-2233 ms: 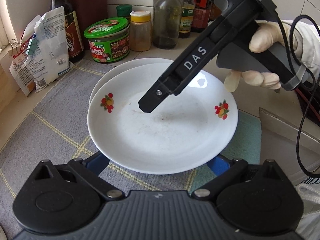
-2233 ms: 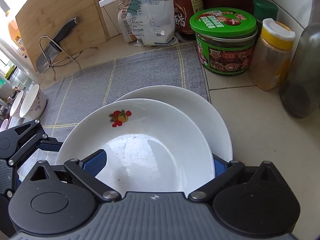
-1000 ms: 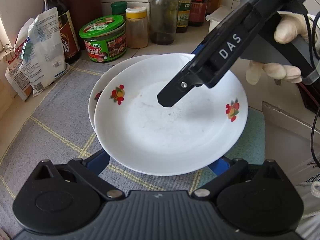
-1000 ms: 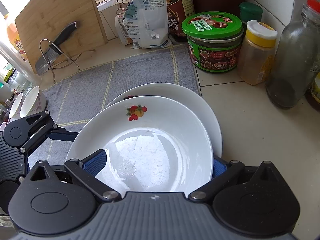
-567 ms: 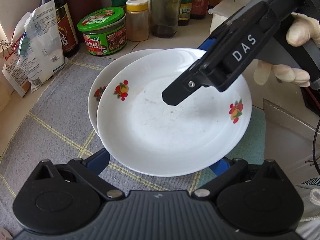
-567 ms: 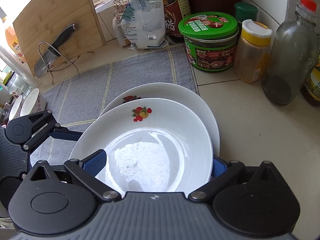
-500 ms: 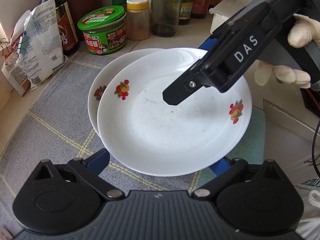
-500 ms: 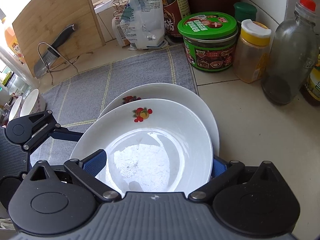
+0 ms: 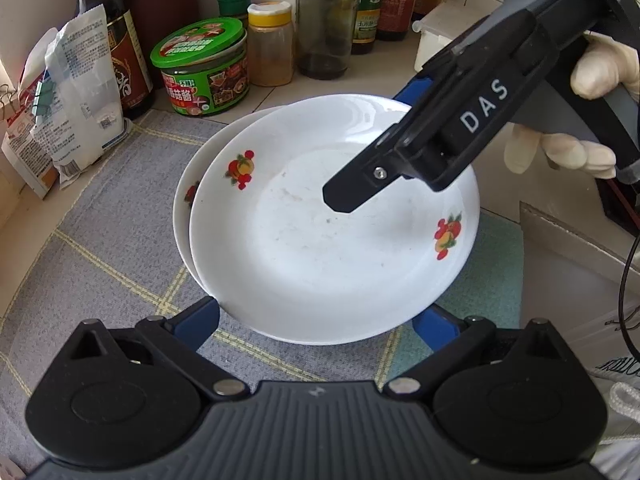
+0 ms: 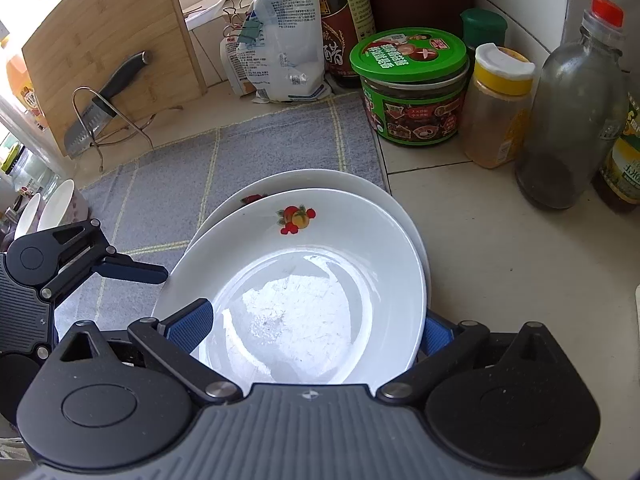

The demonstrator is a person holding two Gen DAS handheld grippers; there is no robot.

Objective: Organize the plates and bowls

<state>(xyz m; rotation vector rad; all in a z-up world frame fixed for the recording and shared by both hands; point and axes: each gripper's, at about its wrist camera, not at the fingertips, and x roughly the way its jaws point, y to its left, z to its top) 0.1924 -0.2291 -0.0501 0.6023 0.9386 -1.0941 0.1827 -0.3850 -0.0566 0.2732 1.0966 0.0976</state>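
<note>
Left wrist view reads "DAS" in white letters on the right gripper (image 9: 404, 148), which reaches in from the right over the top plate (image 9: 332, 240). A green-lidded jar (image 9: 204, 68) with a printed Chinese label stands at the counter's back edge beside a yellow-capped spice jar (image 9: 269, 46), a clear glass bottle (image 9: 326, 24) and a dark sauce bottle (image 9: 120, 52); a clipped printed bag (image 9: 76, 96) leans at the back left. In the right wrist view a cutting board (image 10: 108, 40) and a knife (image 10: 104, 100) stand at the far left corner. Two white fruit-print plates sit stacked, the lower plate (image 9: 186, 200) offset leftward, at the grey towel's (image 9: 100, 240) right edge. The left gripper (image 9: 316, 322) has blue fingers spread wide either side of the top plate's near rim; whether they touch it cannot be told. The right gripper's jaws straddle the far rim, spread wide.
</note>
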